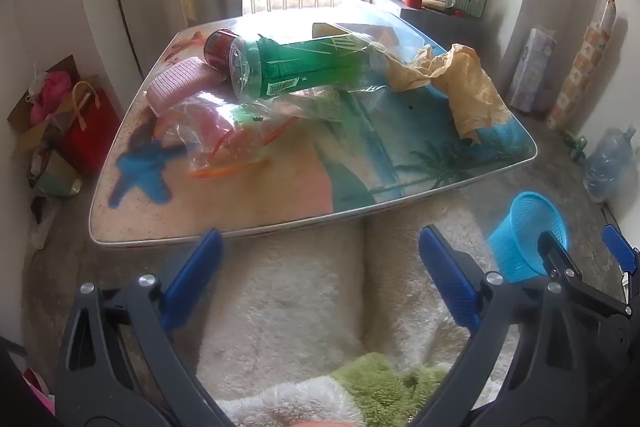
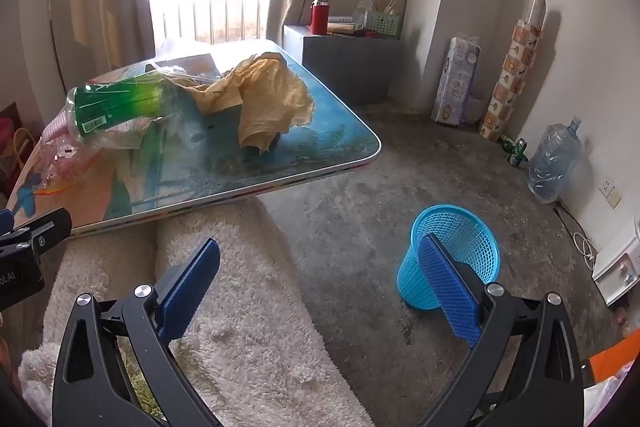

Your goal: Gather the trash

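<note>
Left tool: my left tool [image 1: 320,279] has its jaws spread as wide as they go, with nothing between them; it hangs over the fluffy blanket [image 1: 288,291], short of the desk [image 1: 280,211].
Right tool: my right tool [image 2: 320,291] is likewise wide open and empty, angled down over the blanket edge and concrete floor [image 2: 360,227].
Where the trash is: all of it lies on the desk, bunched toward the far left half, well apart from both tools.
Green bottle: one green plastic bottle [image 1: 304,67] lying on its side. I judge it light, springy and rather slippery; I would take it across the middle of the body.
Red can: one red can [image 1: 218,49], touching the bottle's base. Probably light and easy to dent, so a soft squeeze across its round side.
Brown paper: one crumpled sheet of brown paper [image 1: 460,83] near the right edge. Soft and nearly weightless; any raised fold should do.
Clear bags: clear plastic bags [image 1: 224,139] with red-orange trim. I cannot tell whether one or two. Limp and slick; I would pinch a bunched part.
Pink pack: one pink ribbed pack [image 1: 180,87] by the can; whether it is trash I cannot say.
Bin: one blue mesh basket [image 2: 452,255] standing on the floor to my right, with nothing visible in it.
</note>
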Available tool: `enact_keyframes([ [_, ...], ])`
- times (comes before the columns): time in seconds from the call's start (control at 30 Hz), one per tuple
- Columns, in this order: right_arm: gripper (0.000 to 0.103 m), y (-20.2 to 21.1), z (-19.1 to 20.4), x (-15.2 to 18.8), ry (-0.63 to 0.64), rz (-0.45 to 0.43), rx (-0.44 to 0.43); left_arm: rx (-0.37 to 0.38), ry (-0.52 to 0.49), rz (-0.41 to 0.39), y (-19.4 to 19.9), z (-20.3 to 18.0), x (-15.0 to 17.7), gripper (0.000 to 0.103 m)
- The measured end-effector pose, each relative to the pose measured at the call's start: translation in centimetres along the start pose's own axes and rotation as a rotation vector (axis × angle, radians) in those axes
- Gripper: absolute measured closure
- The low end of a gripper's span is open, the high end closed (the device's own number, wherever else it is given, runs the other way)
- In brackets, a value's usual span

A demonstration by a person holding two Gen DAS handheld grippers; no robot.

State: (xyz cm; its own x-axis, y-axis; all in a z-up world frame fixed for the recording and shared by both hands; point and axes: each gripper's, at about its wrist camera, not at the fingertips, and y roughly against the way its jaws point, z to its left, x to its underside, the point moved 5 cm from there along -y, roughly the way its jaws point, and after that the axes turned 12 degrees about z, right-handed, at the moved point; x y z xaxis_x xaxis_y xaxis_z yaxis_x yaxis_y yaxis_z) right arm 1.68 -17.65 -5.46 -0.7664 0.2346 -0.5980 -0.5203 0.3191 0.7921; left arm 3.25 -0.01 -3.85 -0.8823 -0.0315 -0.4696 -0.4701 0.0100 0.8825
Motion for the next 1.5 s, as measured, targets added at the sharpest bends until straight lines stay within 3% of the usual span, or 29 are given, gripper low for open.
enact_keyframes([
  [1.5, 0.006, 0.7, -0.86, -0.6, -0.012, -0.007, -0.01, -0.012, 0.012, 0.012, -0.4, 0.45, 0.12, 0.009],
])
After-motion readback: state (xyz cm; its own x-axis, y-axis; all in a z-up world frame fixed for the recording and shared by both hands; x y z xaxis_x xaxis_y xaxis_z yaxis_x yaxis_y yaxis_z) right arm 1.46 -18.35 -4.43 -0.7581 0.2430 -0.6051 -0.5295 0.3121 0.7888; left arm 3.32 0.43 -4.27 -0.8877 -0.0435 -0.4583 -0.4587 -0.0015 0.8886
